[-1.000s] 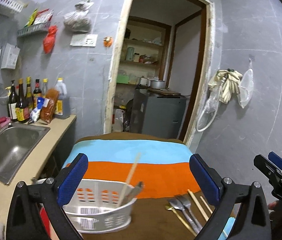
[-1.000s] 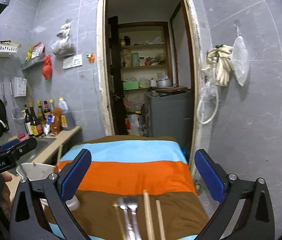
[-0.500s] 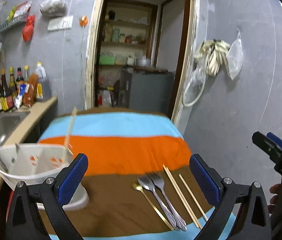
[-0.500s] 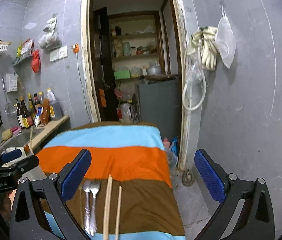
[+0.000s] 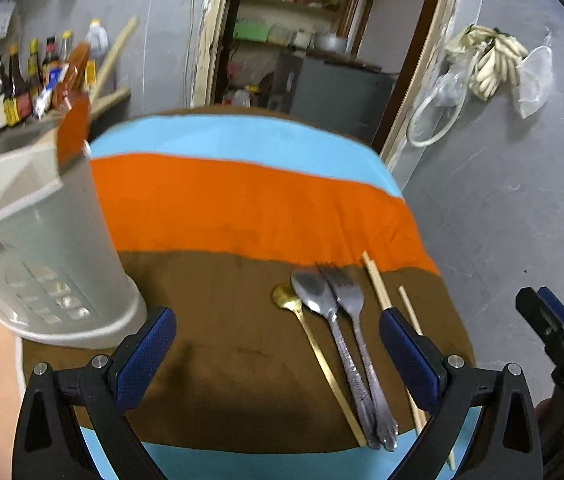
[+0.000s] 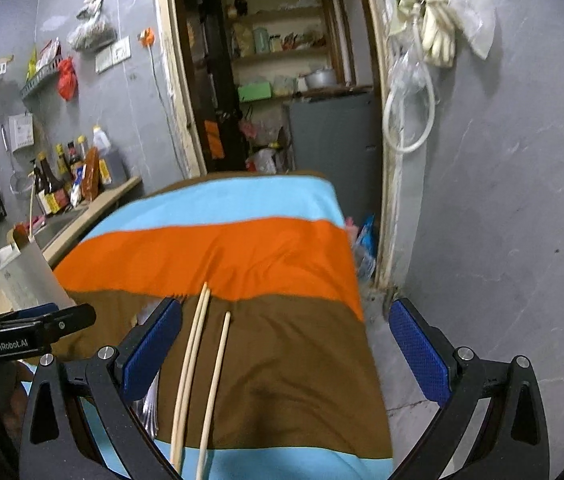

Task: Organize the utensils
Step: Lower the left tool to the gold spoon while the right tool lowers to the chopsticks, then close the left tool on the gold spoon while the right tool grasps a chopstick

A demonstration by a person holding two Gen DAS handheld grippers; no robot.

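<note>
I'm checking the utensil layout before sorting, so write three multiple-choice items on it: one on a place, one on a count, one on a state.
1. On which stripe of the striped cloth do the loose utensils lie?
A. light blue far stripe
B. orange stripe
C. brown stripe

2. How many metal utensils lie there?
A. three
B. one
C. five

3. How do the left tongs stand?
A. shut on a spoon
B. open, holding nothing
C. shut on a chopstick

Answers:
1. C: the slim gold spoon, silver spoon, silver fork and pale wooden chopsticks lie mostly on brown.
2. A: gold spoon, silver spoon and fork lie side by side.
3. B: the blue pads are wide apart with only cloth between them; the white plastic utensil holder stands to their left.
</note>
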